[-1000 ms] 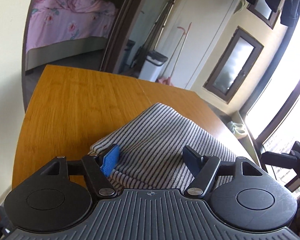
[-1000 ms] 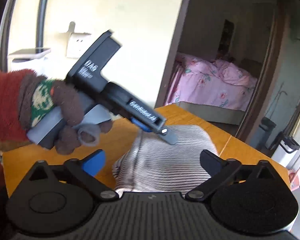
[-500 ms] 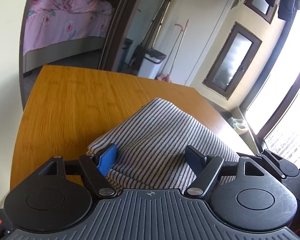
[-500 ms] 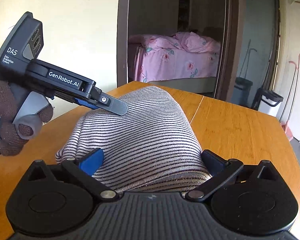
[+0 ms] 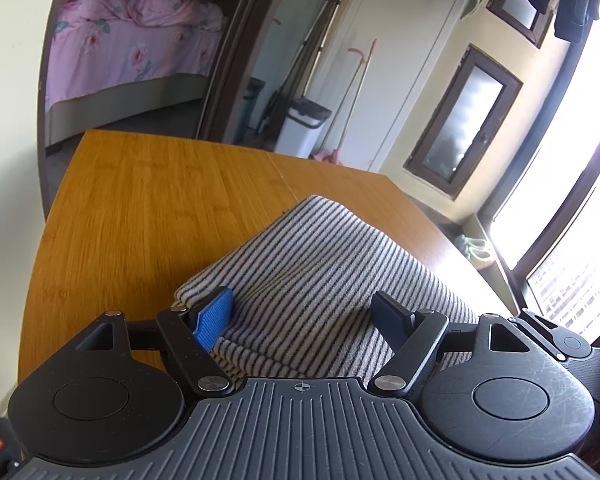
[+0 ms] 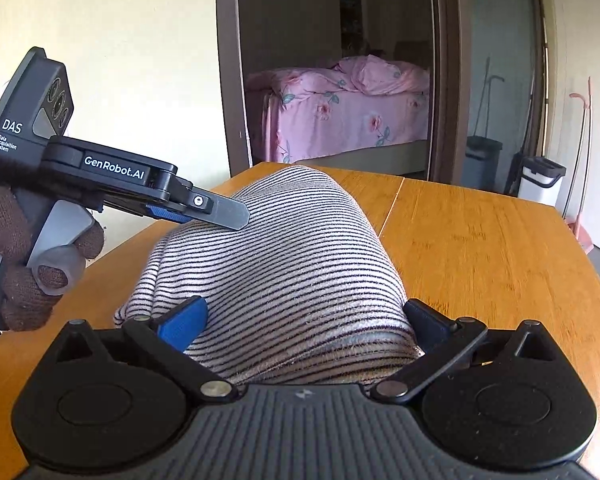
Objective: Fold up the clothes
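Observation:
A folded grey-and-white striped garment (image 5: 324,264) lies on the wooden table (image 5: 148,216); it also shows in the right wrist view (image 6: 284,256). My left gripper (image 5: 304,314) is open, its fingers straddling the garment's near left edge, low over the cloth. My right gripper (image 6: 304,322) is open, its fingers straddling the near end of the folded bundle. The left gripper also shows in the right wrist view (image 6: 204,210), held by a brown-gloved hand (image 6: 24,264), its tip over the garment's left side.
The table's far and right edges drop off to the floor. Behind it are a doorway with a pink bed (image 6: 340,112), a white bin (image 5: 304,128) and a bright window (image 5: 560,216) at right.
My right gripper has swung round and lowered to the garment's near end. My left gripper has shifted slightly, staying low over the left edge.

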